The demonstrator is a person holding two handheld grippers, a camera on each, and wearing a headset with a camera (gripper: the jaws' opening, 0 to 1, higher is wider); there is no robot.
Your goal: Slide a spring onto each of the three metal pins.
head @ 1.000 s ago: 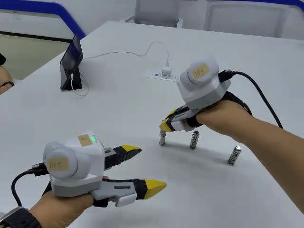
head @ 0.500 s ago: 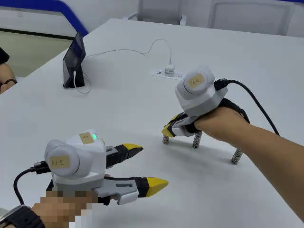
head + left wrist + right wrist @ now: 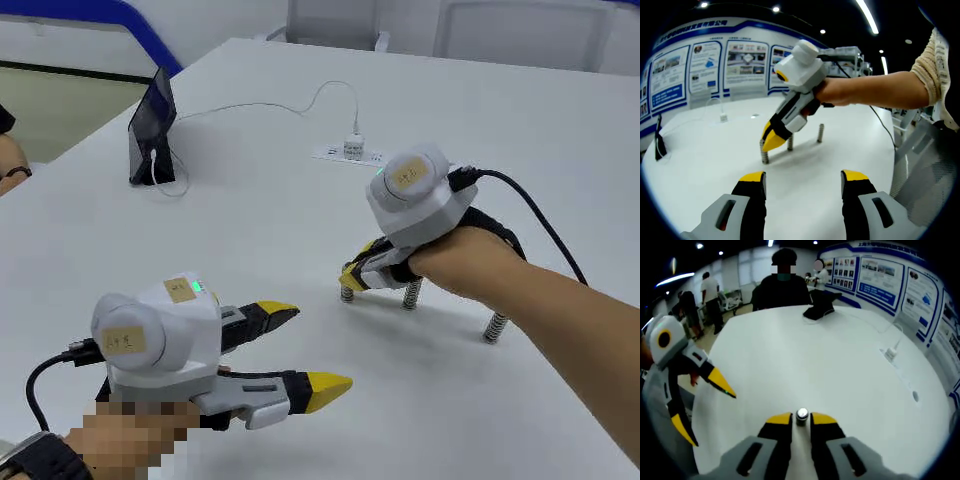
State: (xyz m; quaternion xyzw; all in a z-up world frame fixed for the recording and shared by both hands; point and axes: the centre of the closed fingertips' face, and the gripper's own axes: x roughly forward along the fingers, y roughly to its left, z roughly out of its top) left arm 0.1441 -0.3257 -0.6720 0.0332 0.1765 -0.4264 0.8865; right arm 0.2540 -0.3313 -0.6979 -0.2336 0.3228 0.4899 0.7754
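The right gripper (image 3: 349,278) points down at the white table (image 3: 250,220), its jaws drawn narrow around the round top of a metal pin (image 3: 801,414) that wears a spring (image 3: 764,156). Two more spring-covered pins (image 3: 411,293) stand in a row behind its tips. The left gripper (image 3: 315,348) hovers well apart, jaws spread wide, holding nothing.

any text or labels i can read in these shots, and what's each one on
Yellow paper stickers on the white left tongs: handwriting, too blurred to read.
Yellow paper sticker on the white right tongs: handwriting, unreadable.
Blue-and-white wall posters: print too small to read.
So no text here is legible.
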